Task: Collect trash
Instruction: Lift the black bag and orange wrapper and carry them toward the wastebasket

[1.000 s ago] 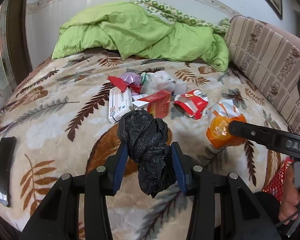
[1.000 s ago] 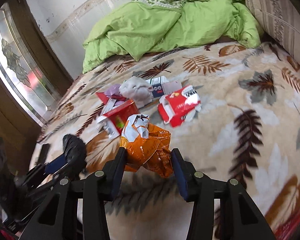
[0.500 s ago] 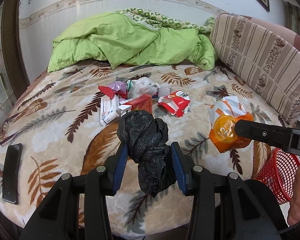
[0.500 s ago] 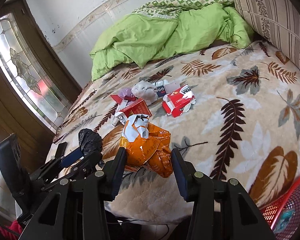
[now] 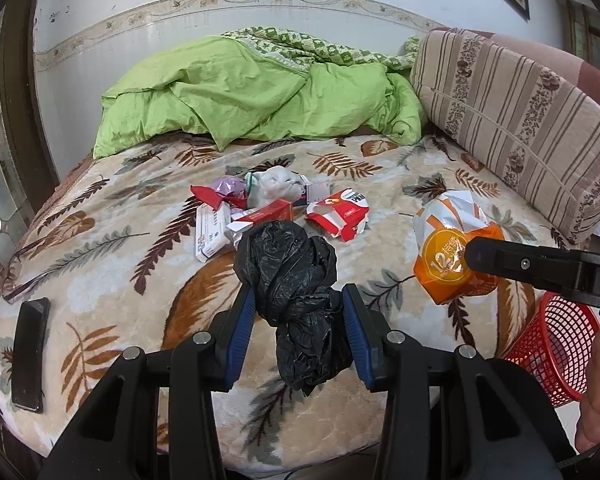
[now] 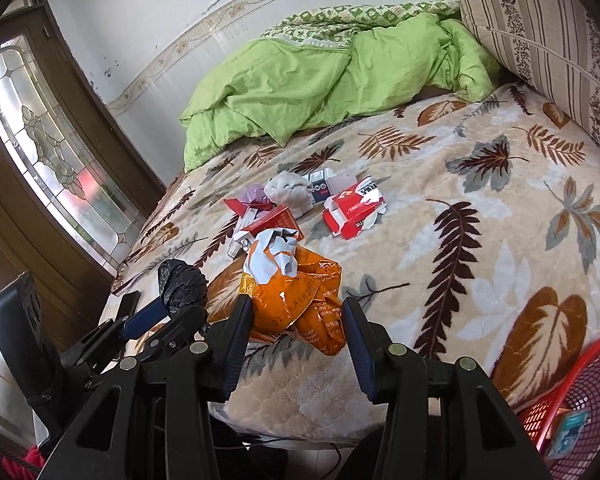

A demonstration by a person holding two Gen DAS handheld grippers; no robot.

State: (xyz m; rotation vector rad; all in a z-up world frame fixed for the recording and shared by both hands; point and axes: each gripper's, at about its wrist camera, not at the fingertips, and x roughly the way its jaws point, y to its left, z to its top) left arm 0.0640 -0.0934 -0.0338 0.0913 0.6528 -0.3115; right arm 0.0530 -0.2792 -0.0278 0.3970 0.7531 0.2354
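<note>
Bed blanket: plush fleece, matt, fuzzy pile. Green quilt: thin cloth, crumpled, faint sheen. Black bag: thin plastic film, wrinkled, glossy. Orange wrapper: shiny crinkled foil-plastic. Red cartons: smooth printed cardboard. Red basket: plastic mesh. Phone: glossy black. Door: dark wood with textured glass.

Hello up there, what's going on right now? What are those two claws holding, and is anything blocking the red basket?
Left gripper shut on black bag. Right gripper shut on orange wrapper. Red basket beside bed, path looks clear.
</note>
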